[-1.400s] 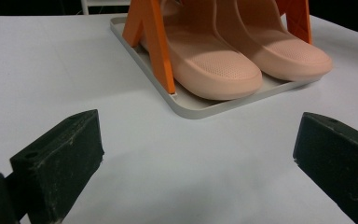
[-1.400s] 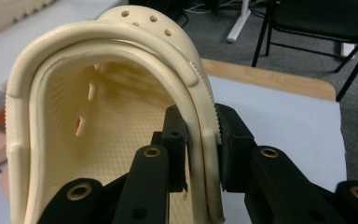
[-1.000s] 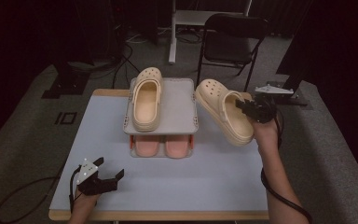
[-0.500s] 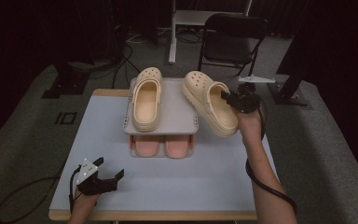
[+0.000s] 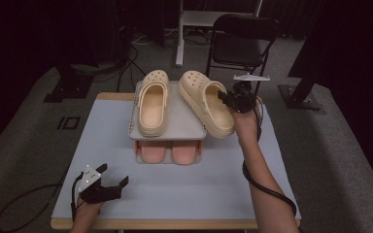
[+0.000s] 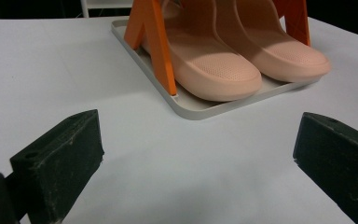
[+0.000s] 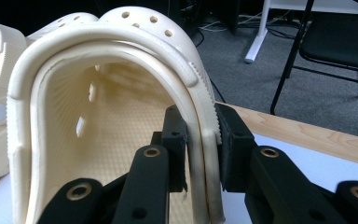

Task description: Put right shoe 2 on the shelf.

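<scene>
Clog (image 5: pixel 207 101) in cream foam hangs in your right gripper (image 5: pixel 227 100), its jaws pinched on the side wall at the heel opening, one pad inside the shoe and one outside. It is tilted, toe pointing away from you, over the right half of the upper shelf (image 5: pixel 179 121) of a small grey shoe rack (image 5: pixel 169 158). Whether its sole already touches the shelf is hard to tell from above; its heel appears to overhang the shelf's right front corner.

Beside it, on the left half of that shelf, the matching clog (image 5: pixel 153 103) lies flat with its toe away from you. On the lower tray, a pair of pink slippers (image 6: pixel 242 58) sits side by side between orange posts (image 6: pixel 154 44).

Your left gripper (image 5: pixel 106 187) rests near the front left of the white table (image 5: pixel 223 189), jaws spread wide with nothing between them, aimed at the rack.

Judging by the layout, the job is nearly done: one clog is shelved, and this one has yet to be straightened, set down level next to its mate and released.
</scene>
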